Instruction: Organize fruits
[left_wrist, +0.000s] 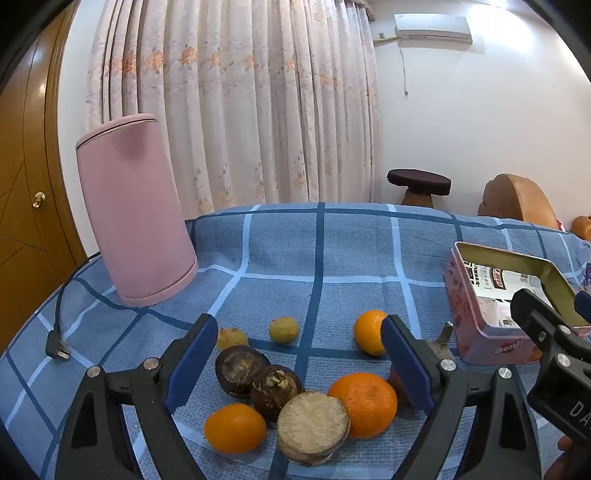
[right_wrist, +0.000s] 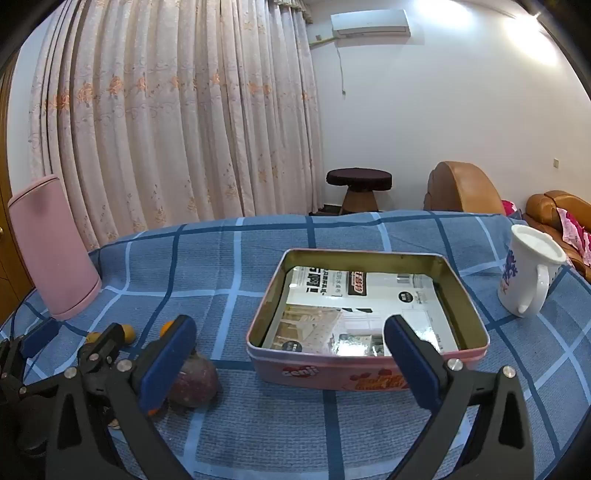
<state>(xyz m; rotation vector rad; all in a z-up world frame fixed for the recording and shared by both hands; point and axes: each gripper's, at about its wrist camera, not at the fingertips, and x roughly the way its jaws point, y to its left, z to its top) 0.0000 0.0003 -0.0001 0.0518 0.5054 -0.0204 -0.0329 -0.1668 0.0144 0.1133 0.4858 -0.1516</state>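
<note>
Left-wrist view first: the left gripper is hanging with its jaws spread wide and gripping nothing, above a cluster of fruit lying on a blue checked cloth that is covering the table. Between the blue pads are sitting two dark mangosteens, a cut brown fruit with its pale face turned up, a large orange touching it on the right, and a smaller orange at near left. Farther off are lying two small yellowish fruits and another orange. A pink cylinder is standing at far left with a black plug lying beside it, and an open pink tin is sitting at right, the right gripper's arm partly crossing it. Behind the table, a floral curtain is hanging, an air conditioner is sitting high on the white wall, and a dark stool is standing on the floor.

Right-wrist view: the right gripper is likewise standing released and empty-handed, near the tin, whose floor is showing printed paper only. A reddish-brown fruit is resting just behind the left pad. A white mug is standing at far right, with a brown sofa beyond the table.
</note>
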